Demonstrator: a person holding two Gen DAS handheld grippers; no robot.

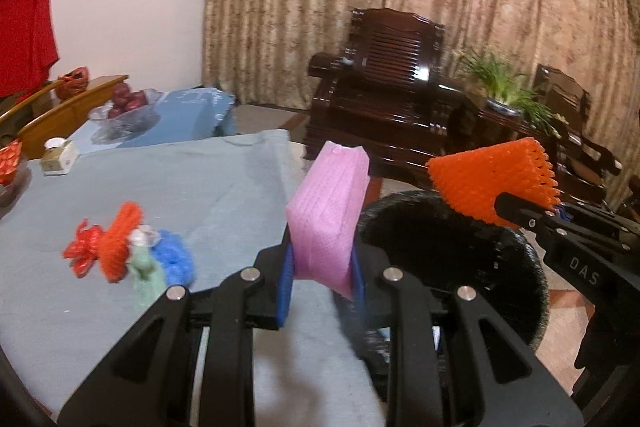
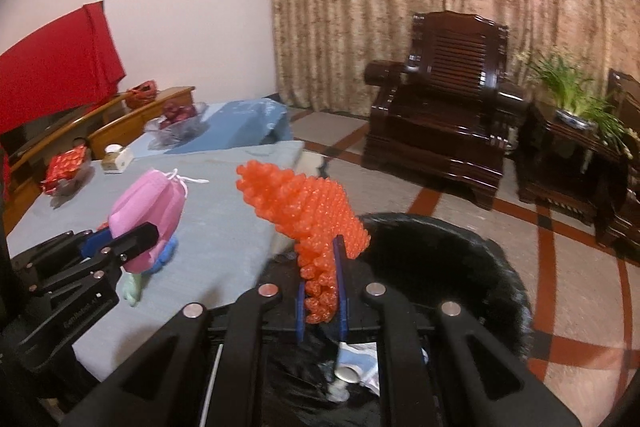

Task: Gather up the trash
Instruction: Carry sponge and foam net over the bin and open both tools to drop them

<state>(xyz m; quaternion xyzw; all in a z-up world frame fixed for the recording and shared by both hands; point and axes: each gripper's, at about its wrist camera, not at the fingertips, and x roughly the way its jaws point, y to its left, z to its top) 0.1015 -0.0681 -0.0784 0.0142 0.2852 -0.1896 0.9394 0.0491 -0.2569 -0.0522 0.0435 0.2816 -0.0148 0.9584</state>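
Observation:
My left gripper (image 1: 320, 275) is shut on a pink foam net (image 1: 328, 215), held over the table's right edge beside a black-lined bin (image 1: 452, 259). My right gripper (image 2: 322, 287) is shut on an orange foam net (image 2: 312, 211) right above the bin (image 2: 440, 259), which holds crumpled paper and a cap (image 2: 356, 371). Each wrist view shows the other hand: the right gripper (image 1: 532, 213) with the orange net (image 1: 496, 183), and the left gripper (image 2: 128, 247) with the pink net (image 2: 148, 211). A small pile (image 1: 128, 255) of a red wrapper, an orange net, a green bottle and a blue net lies on the grey-blue tablecloth (image 1: 200, 195).
At the table's far end stand a glass bowl of red fruit (image 1: 128, 107), a small box with a cup (image 1: 58, 155) and a red-wrapped pack (image 2: 66, 165). A dark wooden armchair (image 2: 440, 115) and a side table with a plant (image 2: 572, 107) stand beyond the bin on the tiled floor.

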